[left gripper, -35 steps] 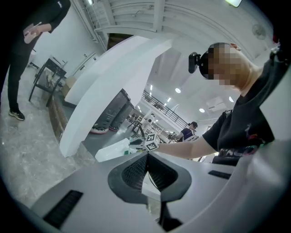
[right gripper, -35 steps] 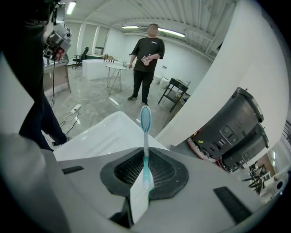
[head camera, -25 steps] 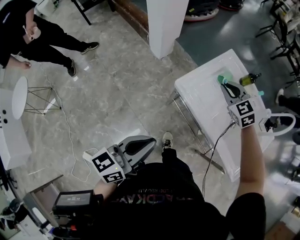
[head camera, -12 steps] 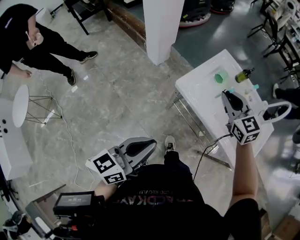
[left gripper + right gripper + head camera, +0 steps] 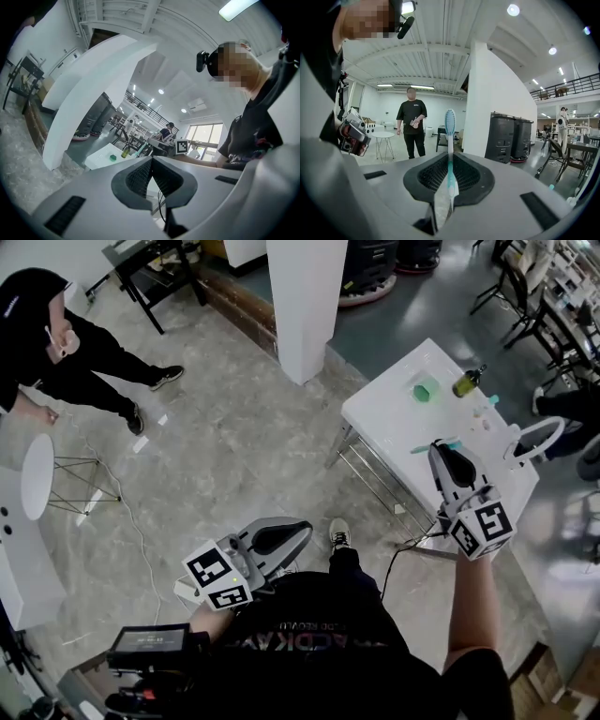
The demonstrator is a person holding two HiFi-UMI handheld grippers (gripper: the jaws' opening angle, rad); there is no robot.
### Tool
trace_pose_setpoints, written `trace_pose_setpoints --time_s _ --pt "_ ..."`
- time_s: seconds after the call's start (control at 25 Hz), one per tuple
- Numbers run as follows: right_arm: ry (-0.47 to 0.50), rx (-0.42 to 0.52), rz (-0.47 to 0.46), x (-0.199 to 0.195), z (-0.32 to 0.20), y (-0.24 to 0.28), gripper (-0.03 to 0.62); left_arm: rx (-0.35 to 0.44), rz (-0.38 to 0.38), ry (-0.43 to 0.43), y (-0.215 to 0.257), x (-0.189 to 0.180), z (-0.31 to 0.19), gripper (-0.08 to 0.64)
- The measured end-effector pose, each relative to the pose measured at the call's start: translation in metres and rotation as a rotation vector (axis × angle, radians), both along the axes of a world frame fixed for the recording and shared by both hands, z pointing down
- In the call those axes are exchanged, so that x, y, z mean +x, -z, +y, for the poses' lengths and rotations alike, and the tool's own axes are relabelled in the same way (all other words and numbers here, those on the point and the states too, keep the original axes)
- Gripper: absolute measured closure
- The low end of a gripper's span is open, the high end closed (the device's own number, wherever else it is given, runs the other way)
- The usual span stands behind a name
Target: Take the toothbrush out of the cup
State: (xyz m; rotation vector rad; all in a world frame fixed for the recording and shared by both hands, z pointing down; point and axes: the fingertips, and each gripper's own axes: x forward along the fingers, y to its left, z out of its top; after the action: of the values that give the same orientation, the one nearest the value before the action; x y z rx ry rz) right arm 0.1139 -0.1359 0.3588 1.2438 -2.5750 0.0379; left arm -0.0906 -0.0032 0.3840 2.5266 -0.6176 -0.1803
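With the right tool (image 5: 449,180) clamped on the toothbrush (image 5: 449,126), held well clear of what looks like the green cup (image 5: 425,391) on the tabletop (image 5: 384,413), removal seems done and laying it down comes next, while the left tool (image 5: 151,174) hangs closed and empty.

My right gripper (image 5: 449,180) is clamped on the toothbrush (image 5: 449,140), whose bristle head stands above its jaws.

The lower end of the toothbrush (image 5: 449,136) is hidden inside the right tool (image 5: 449,161), between its jaws. The small things (image 5: 487,401) on the tabletop (image 5: 384,413) beyond this tool are too small to name.
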Motion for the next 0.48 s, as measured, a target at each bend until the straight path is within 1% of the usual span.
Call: trace_pose_setpoints --time_s 0.2,0.48 --pt "-0.038 0.009 -0.04 -0.022 0.039 0.01 0.549 0.018 0.002 -0.05 0.006 -0.01 0.016 0.554" --pt "-0.086 -0.018 -0.119 -0.041 0.093 -0.002 0.549 0.019 -0.021 -0.119 -0.002 -0.016 0.039 0.554"
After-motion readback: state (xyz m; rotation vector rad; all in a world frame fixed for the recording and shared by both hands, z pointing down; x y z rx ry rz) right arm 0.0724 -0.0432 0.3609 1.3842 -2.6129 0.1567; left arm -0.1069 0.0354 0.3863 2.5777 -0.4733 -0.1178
